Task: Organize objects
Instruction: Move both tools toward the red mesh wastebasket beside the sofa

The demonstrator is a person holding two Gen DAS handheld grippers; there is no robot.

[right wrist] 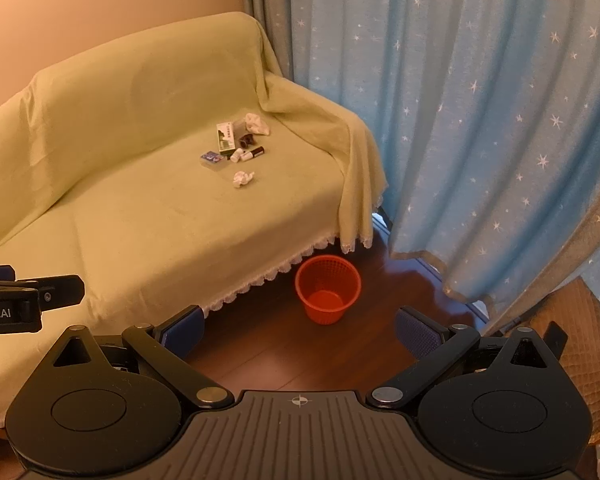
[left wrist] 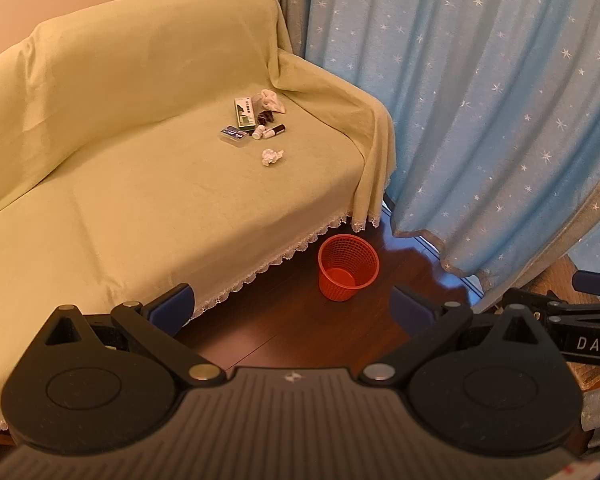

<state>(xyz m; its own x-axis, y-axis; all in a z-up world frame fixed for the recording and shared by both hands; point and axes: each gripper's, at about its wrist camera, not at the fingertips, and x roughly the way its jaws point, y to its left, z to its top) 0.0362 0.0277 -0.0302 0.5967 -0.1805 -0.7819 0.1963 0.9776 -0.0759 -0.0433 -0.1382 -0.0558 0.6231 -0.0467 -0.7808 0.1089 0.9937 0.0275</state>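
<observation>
- Left tool (left wrist: pixel 292 304): black linkage, blue-padded fingers (left wrist: pixel 174 306) spread wide, nothing between them; held above dark wooden floor (left wrist: pixel 284 332).
- Right tool (right wrist: pixel 298 330): same build, blue pads (right wrist: pixel 184 330) also spread wide, empty; seen at right edge of left wrist view, level with left tool.
- Red plastic mesh wastebasket (left wrist: pixel 348 266): upright on floor, just in front of sofa's lace-trimmed hem, nothing visible inside.
- Yellow-green cloth-covered sofa (left wrist: pixel 140 184): bears a cluster of small items near its right arm, well apart from both tools.
- Crumpled white paper ball (left wrist: pixel 272 157): nearest item, lying alone on seat.
- Behind it, close together: flat blue-lidded tin (left wrist: pixel 233 134), small white bottle (left wrist: pixel 258 132), dark cylindrical tube (left wrist: pixel 277 130) lying on its side, small dark brown object (left wrist: pixel 265 117) (kind not discernible).
- White-and-green rectangular box (left wrist: pixel 245 111): flat on seat, behind tin.
- Crumpled white tissue (left wrist: pixel 272 101): farthest, toward backrest.
- Pale blue star-patterned curtain (left wrist: pixel 480 100): hanging to floor, right of sofa.
</observation>
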